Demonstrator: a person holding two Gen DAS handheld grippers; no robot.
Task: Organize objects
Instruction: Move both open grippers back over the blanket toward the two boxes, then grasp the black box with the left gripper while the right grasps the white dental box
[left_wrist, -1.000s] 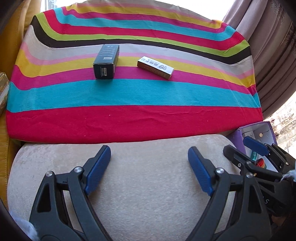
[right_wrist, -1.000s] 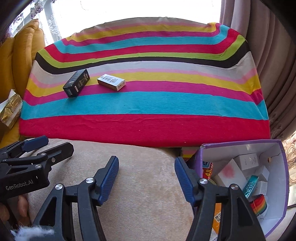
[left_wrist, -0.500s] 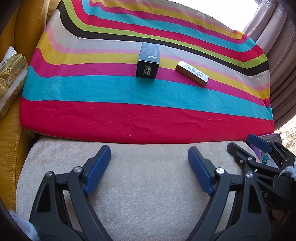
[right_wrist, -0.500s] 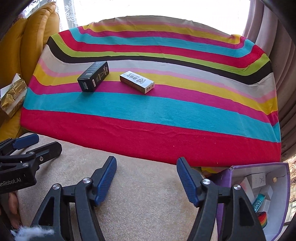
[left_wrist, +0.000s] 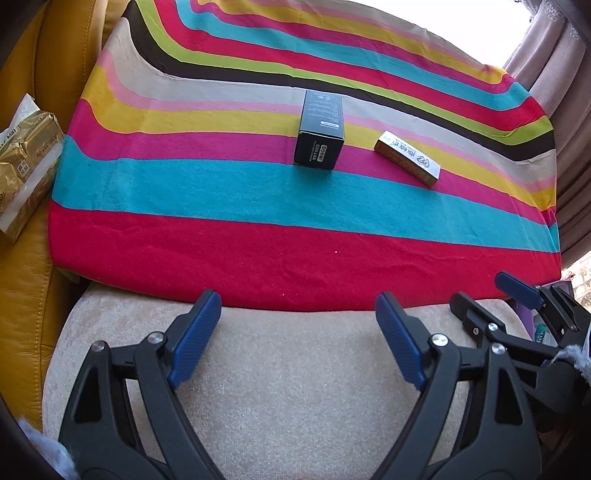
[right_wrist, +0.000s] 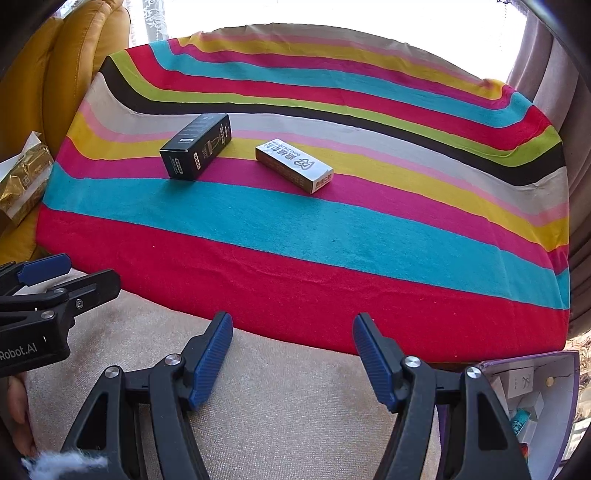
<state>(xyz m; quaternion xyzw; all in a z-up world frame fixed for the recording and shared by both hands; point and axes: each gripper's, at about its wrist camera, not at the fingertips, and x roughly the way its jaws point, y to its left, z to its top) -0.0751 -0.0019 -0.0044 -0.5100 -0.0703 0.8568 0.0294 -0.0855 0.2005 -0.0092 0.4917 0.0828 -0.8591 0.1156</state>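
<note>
A black box (left_wrist: 320, 133) with white print and a flatter white-and-orange box (left_wrist: 408, 157) are lying just beside each other, apart, on the striped cloth (left_wrist: 258, 206) covering the counter. Both the left gripper (left_wrist: 297, 338) and right gripper (right_wrist: 291, 356) are hovering with jaws apart and empty (over a beige cushion (left_wrist: 280, 398)). Only the right wrist view is showing inside the purple box (right_wrist: 565, 413) of small packages

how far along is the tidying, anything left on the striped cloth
Done, it seems: several small boxes already sit in the purple box at lower right. In hand: nothing; the left tool and right tool are both open and empty over the beige cushion. Left: the black box and the white box lie apart on the striped cloth.
</note>
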